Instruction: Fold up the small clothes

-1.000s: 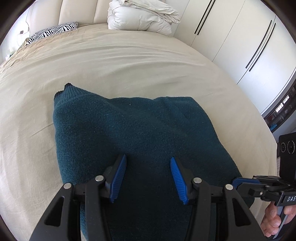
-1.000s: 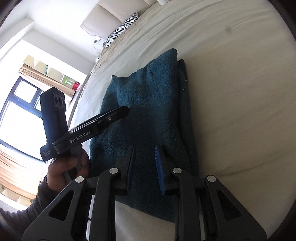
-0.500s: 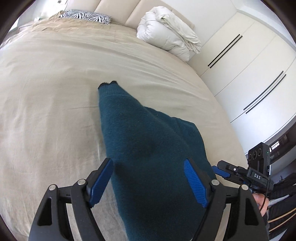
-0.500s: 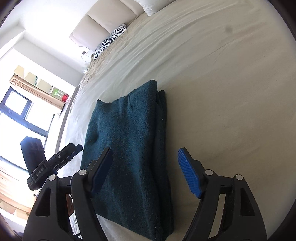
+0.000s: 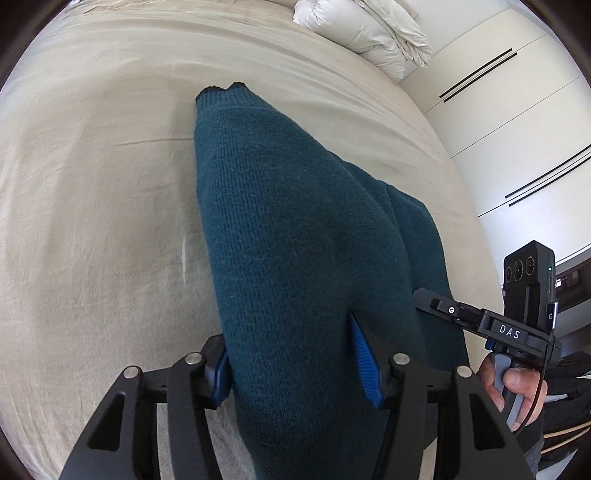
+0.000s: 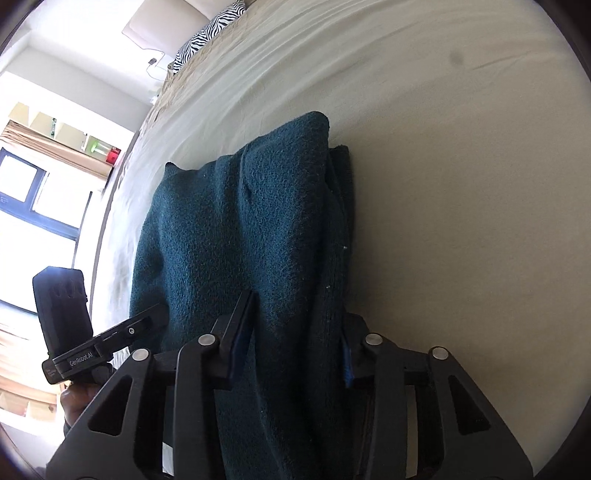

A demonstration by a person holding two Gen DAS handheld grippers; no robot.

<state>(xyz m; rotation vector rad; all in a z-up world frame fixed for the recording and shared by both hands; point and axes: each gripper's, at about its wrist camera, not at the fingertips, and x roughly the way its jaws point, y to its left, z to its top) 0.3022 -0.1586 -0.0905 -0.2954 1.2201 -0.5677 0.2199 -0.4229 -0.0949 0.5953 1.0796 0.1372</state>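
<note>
A folded dark teal knit sweater [image 5: 295,229] lies on the beige bed [image 5: 92,221]. My left gripper [image 5: 295,365] straddles its near left edge, the blue pads pressing the thick fold from both sides. In the right wrist view the sweater [image 6: 240,229] runs away from me, with folded layers showing along its right edge. My right gripper [image 6: 295,350] straddles the near right edge, its jaws closed in on the stacked layers. Each gripper shows in the other's view, the right one [image 5: 480,321] at the sweater's right and the left one [image 6: 92,350] at its left.
A bundled white duvet [image 5: 362,33] lies at the head of the bed. White wardrobe doors [image 5: 517,129] stand to the right. A zebra-print pillow [image 6: 207,33] and a window [image 6: 29,199] are at the far left in the right wrist view.
Both grippers were wide open half a second ago. They have now moved forward onto the sweater's near edge and closed in on its folded sides.
</note>
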